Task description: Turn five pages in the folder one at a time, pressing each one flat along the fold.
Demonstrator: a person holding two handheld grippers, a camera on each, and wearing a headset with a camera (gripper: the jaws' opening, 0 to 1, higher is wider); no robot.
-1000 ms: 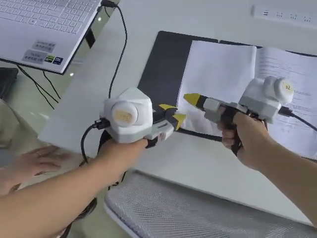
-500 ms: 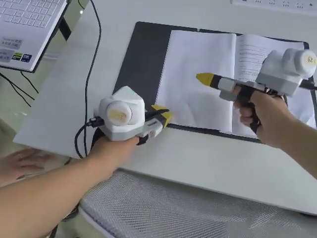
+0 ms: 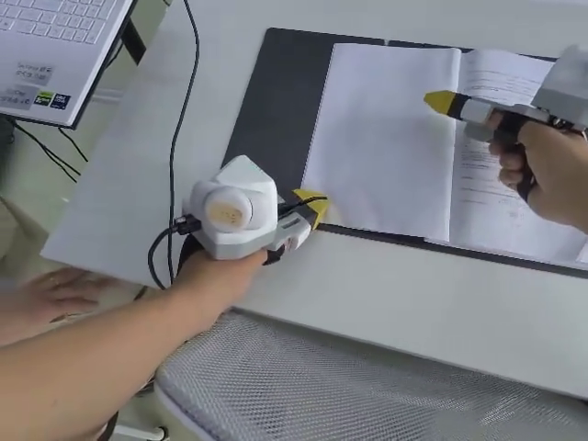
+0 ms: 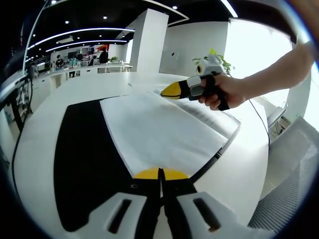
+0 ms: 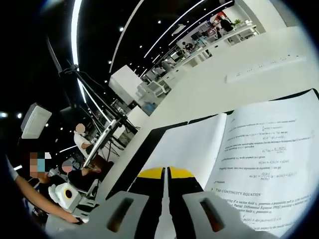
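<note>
The black folder (image 3: 276, 101) lies open on the white table, a blank white page (image 3: 386, 138) on its left side and a printed page (image 3: 501, 175) on its right. My left gripper (image 3: 310, 208) is shut, its yellow tips resting at the blank page's near left corner; the same page (image 4: 159, 134) spreads out ahead of its tips (image 4: 160, 174). My right gripper (image 3: 439, 100) is shut and hovers over the fold near the top of the pages. Its own view has shut tips (image 5: 166, 173) over the blank page (image 5: 192, 144) and the printed page (image 5: 269, 149).
A white laptop (image 3: 55, 46) sits at the table's far left with black cables (image 3: 188, 83) trailing past the folder. A grey mesh chair seat (image 3: 349, 386) lies below the table's near edge. A power strip (image 5: 264, 67) lies beyond the folder.
My right gripper has moved right and farther away, from over the blank page to above the fold. My left gripper has stayed at the page's near left corner. The head camera has shifted.
</note>
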